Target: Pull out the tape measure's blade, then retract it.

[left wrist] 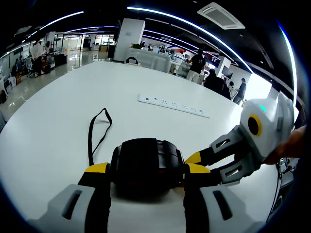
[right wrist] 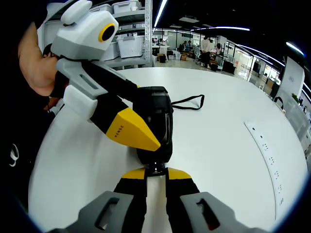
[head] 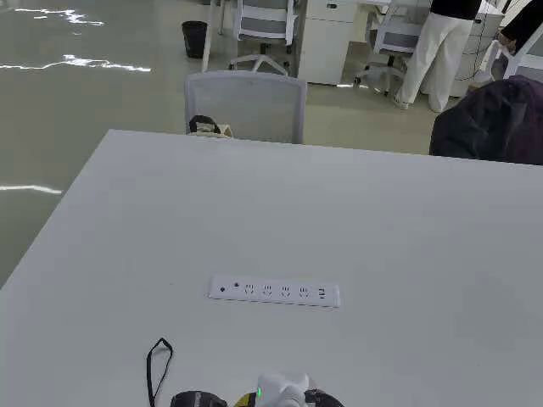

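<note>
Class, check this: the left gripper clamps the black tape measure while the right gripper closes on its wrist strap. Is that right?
No. The right gripper view shows the right gripper closed on the blade tip at the front of the tape measure; the wrist strap lies free on the table. The rest holds.

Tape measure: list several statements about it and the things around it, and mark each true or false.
1. The left gripper clamps the black tape measure from both sides. True.
2. A long stretch of blade lies across the table. False: no length of blade shows, and the right gripper pinches the blade hook right at the case's mouth.
3. The tape measure's black strap lies looped on the table. True.
4. The white power strip rests on top of the tape measure. False: it lies flat on the table, apart from it and farther away.
</note>
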Tool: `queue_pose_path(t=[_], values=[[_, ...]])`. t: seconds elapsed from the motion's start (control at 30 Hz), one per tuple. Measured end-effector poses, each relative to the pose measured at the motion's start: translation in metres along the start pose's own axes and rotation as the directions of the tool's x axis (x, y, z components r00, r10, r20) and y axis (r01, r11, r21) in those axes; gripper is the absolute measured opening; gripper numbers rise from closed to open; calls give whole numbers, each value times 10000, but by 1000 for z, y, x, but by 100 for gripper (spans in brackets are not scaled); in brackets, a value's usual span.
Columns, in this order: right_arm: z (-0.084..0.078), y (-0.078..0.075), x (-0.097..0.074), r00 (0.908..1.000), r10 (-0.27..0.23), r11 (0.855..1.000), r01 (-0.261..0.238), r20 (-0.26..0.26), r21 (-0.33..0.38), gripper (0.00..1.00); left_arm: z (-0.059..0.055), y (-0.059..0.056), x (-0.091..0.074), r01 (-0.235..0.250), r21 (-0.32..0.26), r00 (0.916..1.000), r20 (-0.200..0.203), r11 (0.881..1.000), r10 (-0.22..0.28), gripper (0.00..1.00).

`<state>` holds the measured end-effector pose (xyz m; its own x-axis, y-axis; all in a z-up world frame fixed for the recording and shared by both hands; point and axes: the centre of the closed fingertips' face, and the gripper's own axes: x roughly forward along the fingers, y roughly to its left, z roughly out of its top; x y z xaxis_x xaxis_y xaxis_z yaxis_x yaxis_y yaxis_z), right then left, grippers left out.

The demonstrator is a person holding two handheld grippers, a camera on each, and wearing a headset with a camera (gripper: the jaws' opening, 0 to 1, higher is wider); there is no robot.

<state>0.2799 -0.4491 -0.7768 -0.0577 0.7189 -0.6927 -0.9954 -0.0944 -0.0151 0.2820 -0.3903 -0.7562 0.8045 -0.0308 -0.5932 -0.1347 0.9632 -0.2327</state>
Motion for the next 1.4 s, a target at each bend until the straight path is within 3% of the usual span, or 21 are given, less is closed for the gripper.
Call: queue_pose_path(t=[0.3,0.5,0.67,0.83,1.4], values=[[0,1,5,9996,215,9996,-219,-205,-198,13,1,-3,-1,-4,119,10000,-24,9999,4,57],[-4,-1,6,9990,14,9994,-30,-456,-348,13,0,-5,-2,121,278,9999,-72,9995,-119,57],[-4,-3,7,9992,-8,9995,-5,-411,-322,14,1,-5,-2,110,95,9999,-85,9999,-109,57],[-4,-2,6,9989,-45,9996,33,-459,-275,14,-2,-5,0,102,465,9998,-186,9989,-93,58],[-2,1,1,9996,-8,9999,12,-285,171,13,-1,-7,-1,463,589,9987,-262,9972,-449,58]])
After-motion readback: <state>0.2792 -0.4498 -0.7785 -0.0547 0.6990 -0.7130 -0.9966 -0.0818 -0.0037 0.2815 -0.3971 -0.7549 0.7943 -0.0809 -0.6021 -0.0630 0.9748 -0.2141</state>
